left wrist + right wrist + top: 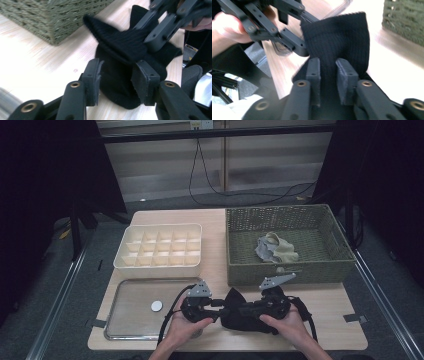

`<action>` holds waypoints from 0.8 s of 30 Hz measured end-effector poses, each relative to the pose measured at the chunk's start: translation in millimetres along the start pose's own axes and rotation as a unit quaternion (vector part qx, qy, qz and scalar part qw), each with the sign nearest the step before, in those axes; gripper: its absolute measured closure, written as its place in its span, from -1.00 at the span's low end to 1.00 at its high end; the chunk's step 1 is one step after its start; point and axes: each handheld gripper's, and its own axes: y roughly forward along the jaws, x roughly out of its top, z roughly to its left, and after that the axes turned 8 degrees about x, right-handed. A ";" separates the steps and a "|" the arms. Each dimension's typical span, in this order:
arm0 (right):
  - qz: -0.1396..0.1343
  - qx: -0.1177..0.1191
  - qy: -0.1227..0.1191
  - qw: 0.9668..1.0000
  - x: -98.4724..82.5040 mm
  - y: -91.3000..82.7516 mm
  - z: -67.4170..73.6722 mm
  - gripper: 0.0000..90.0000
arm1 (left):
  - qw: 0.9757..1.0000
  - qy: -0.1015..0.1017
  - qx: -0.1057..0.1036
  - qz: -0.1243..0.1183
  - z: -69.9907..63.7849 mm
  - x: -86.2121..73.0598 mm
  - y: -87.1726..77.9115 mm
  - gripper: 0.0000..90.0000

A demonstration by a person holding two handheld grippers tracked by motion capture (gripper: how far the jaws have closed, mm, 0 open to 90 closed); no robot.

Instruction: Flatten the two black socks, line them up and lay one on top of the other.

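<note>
A black ribbed sock (233, 319) lies crumpled near the table's front edge, between my two hands. My left gripper (216, 309) points right at it. In the left gripper view the left gripper (116, 80) straddles the sock (117, 47) with its jaws apart, and the fabric fills the gap. My right gripper (246, 310) points left from the other side. In the right gripper view the sock's cuff (342, 35) stands up between the spread pads of the right gripper (328, 75). The two grippers' tips nearly meet over the sock.
A green woven basket (285, 270) at the back right holds pale bunched cloths (276, 249). A cream tray with several compartments (160, 266) stands at the back left. In front of it a shallow clear tray (131, 332) holds a small white disc (157, 306).
</note>
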 end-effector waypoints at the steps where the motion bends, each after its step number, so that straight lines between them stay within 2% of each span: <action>1: 0.002 -0.001 0.000 1.000 -1.2 0.0 -0.6 0.53 | 1.000 0.002 -0.003 -0.002 -0.2 0.3 0.7 0.40; 3: 0.003 -0.007 0.001 1.000 -2.3 -2.4 0.0 0.48 | 1.000 0.002 -0.007 0.001 -0.3 0.3 1.1 0.49; 5: -0.007 -0.013 -0.005 1.000 -1.3 -9.6 1.6 0.44 | 1.000 -0.002 -0.009 0.004 -0.1 0.1 2.8 0.64; 9: -0.016 -0.023 -0.008 1.000 1.8 -14.5 1.9 0.38 | 1.000 0.004 -0.012 0.019 -1.7 -0.7 10.7 0.67; 14: -0.017 -0.021 -0.011 1.000 6.8 -12.2 0.5 0.35 | 0.999 0.012 -0.013 0.027 -1.7 -0.2 16.4 0.66; 18: -0.010 -0.020 -0.018 1.000 8.0 -6.8 1.2 0.34 | 0.999 0.017 -0.009 0.047 -3.1 -0.3 23.1 0.67; 19: -0.005 -0.026 -0.016 1.000 7.3 -4.9 0.8 0.41 | 0.998 0.022 -0.007 0.060 -4.3 -1.1 26.1 0.67; 21: 0.001 -0.030 -0.015 0.999 6.4 -3.7 -1.4 0.45 | 0.998 0.022 -0.008 0.057 -5.0 -2.0 27.8 0.68; 22: 0.001 -0.030 -0.015 0.999 6.4 -3.7 -1.4 0.45 | 0.998 0.026 -0.005 0.064 -5.5 -1.9 28.1 0.68; 23: 0.006 -0.038 -0.009 0.999 5.3 -2.5 -4.5 0.56 | 0.997 0.028 -0.004 0.067 -5.7 -1.7 28.3 0.68; 24: 0.006 -0.038 -0.009 0.999 5.3 -2.5 -4.5 0.56 | 0.997 0.027 -0.003 0.067 -5.5 -1.9 28.6 0.68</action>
